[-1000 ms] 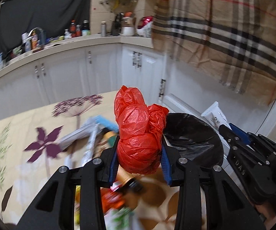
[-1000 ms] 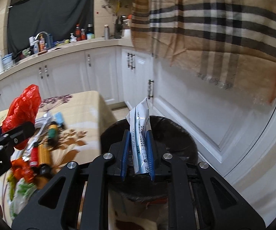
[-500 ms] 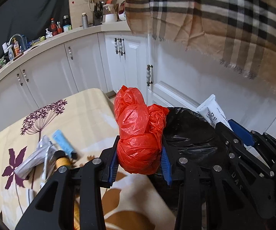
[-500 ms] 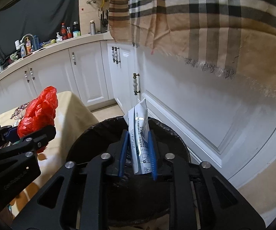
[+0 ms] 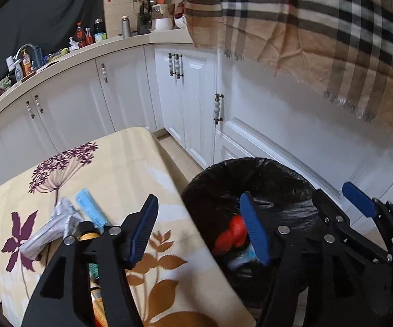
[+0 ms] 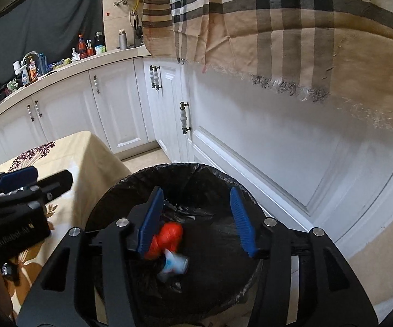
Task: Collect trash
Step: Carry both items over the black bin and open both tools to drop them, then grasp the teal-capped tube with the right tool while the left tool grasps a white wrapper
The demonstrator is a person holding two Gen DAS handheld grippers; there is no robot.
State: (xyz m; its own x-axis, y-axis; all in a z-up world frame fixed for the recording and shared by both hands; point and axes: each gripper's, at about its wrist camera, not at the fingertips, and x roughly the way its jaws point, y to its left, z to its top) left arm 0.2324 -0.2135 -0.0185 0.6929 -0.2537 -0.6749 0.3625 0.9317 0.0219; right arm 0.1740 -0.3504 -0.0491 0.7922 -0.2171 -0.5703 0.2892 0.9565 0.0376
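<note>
A black-lined trash bin [image 5: 275, 174] [image 6: 212, 174] stands on the floor beside the table. The red plastic bag [image 5: 230, 235] [image 6: 166, 235] and the white and blue tube [image 6: 174, 265] [image 5: 241, 261] are inside it, blurred. My left gripper [image 5: 199, 231] is open and empty over the bin's left rim and the table edge. My right gripper [image 6: 195, 219] is open and empty above the bin. Each gripper shows in the other's view, the right one [image 5: 357, 204] and the left one [image 6: 19, 179].
The table with a floral cloth [image 5: 109, 163] carries more trash: a silver tube [image 5: 46, 231], a blue tube [image 5: 91, 212] and a brown bottle [image 5: 87, 231]. White cabinets [image 5: 131, 90] and a plaid cloth [image 5: 319, 27] hang behind the bin.
Both grippers opened. The red bag left my left gripper and the white tube left my right gripper; both dropped into the bin.
</note>
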